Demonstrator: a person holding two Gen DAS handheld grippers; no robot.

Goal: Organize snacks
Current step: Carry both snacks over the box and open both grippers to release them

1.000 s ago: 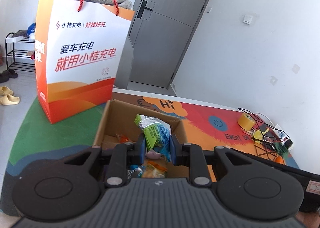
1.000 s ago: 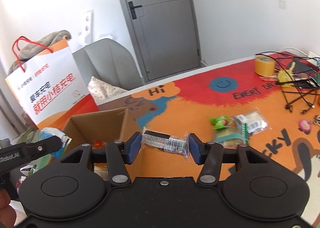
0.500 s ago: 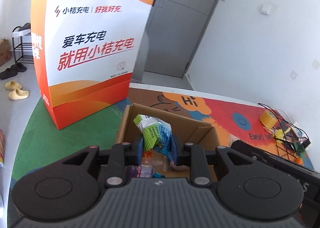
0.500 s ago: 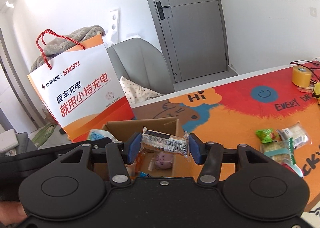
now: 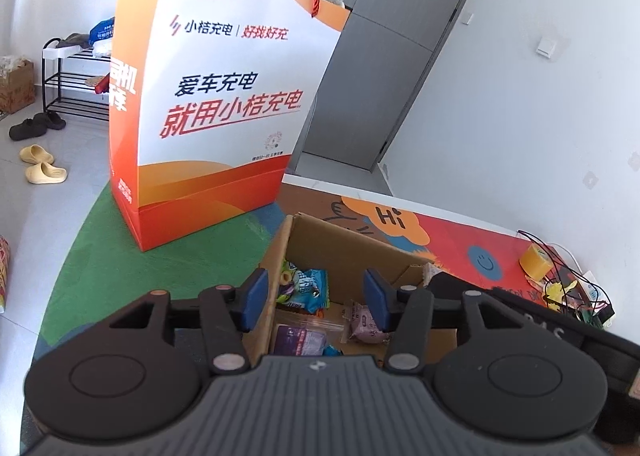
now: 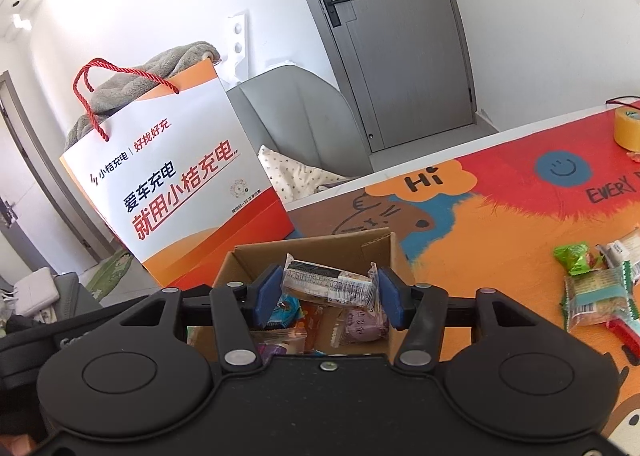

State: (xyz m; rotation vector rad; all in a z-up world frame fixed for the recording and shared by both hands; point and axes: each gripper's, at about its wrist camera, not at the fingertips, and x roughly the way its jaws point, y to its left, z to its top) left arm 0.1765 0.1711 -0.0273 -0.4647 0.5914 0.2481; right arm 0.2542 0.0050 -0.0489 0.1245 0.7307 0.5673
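Between the blue pads of the right gripper (image 6: 327,292), a clear-wrapped snack bar (image 6: 329,285) is pinched crosswise, just above the open cardboard box (image 6: 320,246). Beneath it lie a pink-wrapped bun (image 6: 362,326) and other packets, partly hidden by the tool body. To its right, loose snack packets (image 6: 596,288) rest on the colourful table mat (image 6: 500,223), some cut off at the frame edge. Ahead-left stands an orange-and-white paper bag (image 6: 176,191). The left gripper (image 5: 316,298) is spread wide and holds nothing, over the box, where a green-and-blue packet (image 5: 304,286) lies; its print is unreadable.
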